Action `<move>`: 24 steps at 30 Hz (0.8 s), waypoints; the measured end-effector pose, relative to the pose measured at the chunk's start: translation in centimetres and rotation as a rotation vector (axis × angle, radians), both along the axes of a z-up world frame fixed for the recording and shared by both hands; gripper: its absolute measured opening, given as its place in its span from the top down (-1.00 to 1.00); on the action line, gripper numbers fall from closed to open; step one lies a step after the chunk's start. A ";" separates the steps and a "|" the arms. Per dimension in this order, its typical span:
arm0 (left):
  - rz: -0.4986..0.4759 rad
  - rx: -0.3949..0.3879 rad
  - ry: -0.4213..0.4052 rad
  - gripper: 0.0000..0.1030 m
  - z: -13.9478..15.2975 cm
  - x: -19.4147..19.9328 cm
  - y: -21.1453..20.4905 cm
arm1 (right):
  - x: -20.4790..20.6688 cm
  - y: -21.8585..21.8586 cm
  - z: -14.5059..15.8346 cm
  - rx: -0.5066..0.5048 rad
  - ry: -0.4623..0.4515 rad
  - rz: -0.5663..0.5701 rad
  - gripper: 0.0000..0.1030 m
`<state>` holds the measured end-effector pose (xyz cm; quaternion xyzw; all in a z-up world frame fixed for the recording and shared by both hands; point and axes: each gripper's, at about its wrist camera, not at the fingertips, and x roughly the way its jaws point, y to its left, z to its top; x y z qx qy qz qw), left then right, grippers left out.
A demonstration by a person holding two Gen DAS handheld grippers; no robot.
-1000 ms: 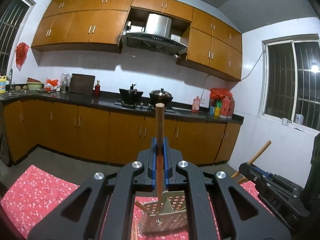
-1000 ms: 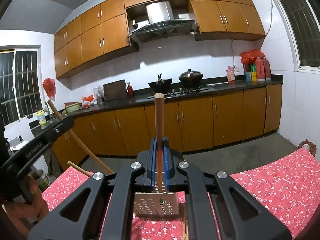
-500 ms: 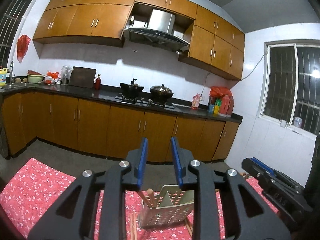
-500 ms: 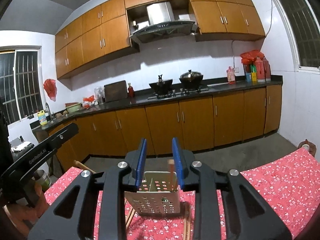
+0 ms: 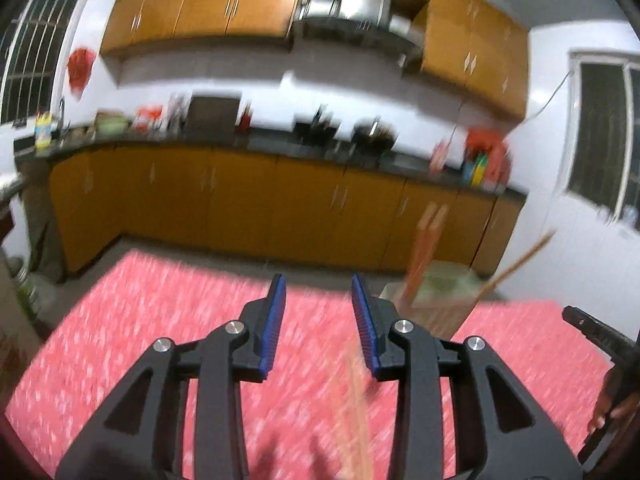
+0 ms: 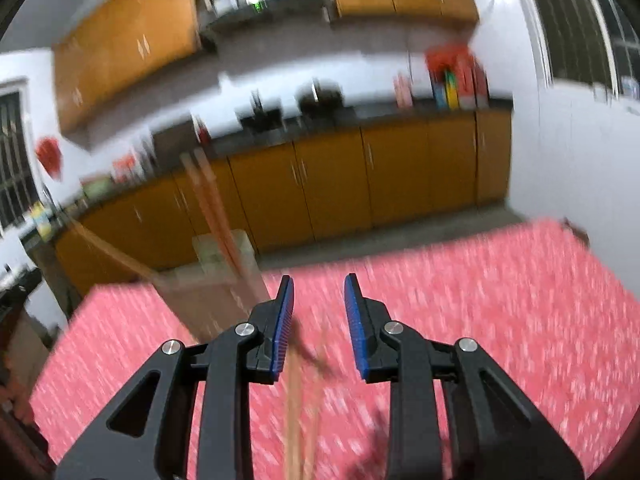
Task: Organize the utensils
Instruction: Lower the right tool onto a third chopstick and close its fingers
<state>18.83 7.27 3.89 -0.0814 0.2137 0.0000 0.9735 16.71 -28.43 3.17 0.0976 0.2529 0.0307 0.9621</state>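
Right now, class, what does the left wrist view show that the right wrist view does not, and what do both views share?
Only the left wrist view shows the other tool and a hand at its right edge. Only the right wrist view shows the tablecloth's far right corner. Both show open tongs with nothing between them, left tongs opening and right tongs, the utensil holder with wooden sticks, loose chopsticks below, and blurred kitchen cabinets.

Left gripper (image 5: 318, 320) opening, empty, right gripper (image 6: 319, 320) parted, empty, both angled down
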 end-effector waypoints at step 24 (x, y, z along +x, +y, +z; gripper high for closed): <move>-0.110 0.058 0.344 0.32 -12.2 0.0 -3.0 | 0.9 3.6 -13.4 -0.109 0.343 0.066 0.85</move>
